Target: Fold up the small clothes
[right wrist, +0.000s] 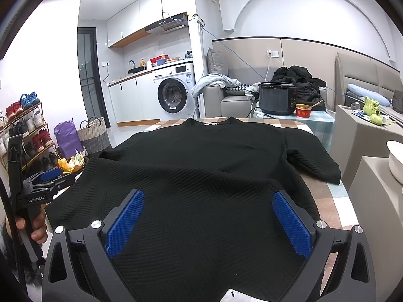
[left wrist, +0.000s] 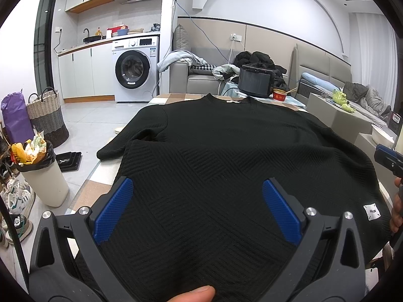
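A black textured sweater [left wrist: 226, 156] lies spread flat on the checked table, collar at the far end, hem near me. It also shows in the right wrist view [right wrist: 214, 176]. Its left sleeve [left wrist: 118, 146] is folded along the left side and its right sleeve [right wrist: 312, 166] lies bent at the right. My left gripper [left wrist: 197, 188] is open above the hem, blue pads [left wrist: 113, 209] wide apart and empty. My right gripper [right wrist: 207, 200] is open above the hem too, nothing between its pads [right wrist: 292, 226]. The left gripper also shows at the left of the right wrist view [right wrist: 47, 178].
The checked table [right wrist: 327, 206] edge drops off at left and right. A black rice cooker [right wrist: 277, 98] and a red bowl [right wrist: 303, 110] stand beyond the far end. A white bin [left wrist: 42, 176] and a woven basket [left wrist: 47, 115] stand on the floor at left. A white bowl [right wrist: 396, 158] sits at right.
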Motion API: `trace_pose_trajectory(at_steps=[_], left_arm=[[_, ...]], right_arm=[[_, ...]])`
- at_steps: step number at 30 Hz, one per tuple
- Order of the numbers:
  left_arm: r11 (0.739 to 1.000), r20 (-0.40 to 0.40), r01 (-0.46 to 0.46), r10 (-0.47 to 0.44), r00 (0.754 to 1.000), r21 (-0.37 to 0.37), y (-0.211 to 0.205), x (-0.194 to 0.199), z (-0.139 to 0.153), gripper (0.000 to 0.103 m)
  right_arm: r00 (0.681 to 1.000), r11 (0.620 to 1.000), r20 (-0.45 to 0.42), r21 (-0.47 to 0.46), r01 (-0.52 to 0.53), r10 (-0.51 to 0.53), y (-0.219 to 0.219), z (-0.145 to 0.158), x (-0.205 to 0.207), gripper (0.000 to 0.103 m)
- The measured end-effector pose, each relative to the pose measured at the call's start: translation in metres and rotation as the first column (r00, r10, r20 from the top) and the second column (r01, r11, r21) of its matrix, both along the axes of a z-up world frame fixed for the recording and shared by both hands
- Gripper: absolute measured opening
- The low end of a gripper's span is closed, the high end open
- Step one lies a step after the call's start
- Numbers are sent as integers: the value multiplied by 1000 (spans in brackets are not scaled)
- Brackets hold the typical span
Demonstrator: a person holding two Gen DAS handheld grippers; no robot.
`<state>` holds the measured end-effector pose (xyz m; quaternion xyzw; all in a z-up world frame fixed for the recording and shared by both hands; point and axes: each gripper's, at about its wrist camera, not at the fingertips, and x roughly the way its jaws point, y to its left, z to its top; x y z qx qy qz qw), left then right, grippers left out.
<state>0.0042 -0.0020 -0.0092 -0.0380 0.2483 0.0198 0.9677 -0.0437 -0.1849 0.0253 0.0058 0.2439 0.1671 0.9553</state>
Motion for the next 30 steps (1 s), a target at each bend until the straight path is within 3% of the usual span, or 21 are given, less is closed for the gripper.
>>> trace_pose_trajectory(at_steps=[30], left_arm=[[1000,-4,0,0,1000,-2,0,1,-1,102]], right_arm=[[999,999,-26,-2,36,-36,-5,1,7,103]])
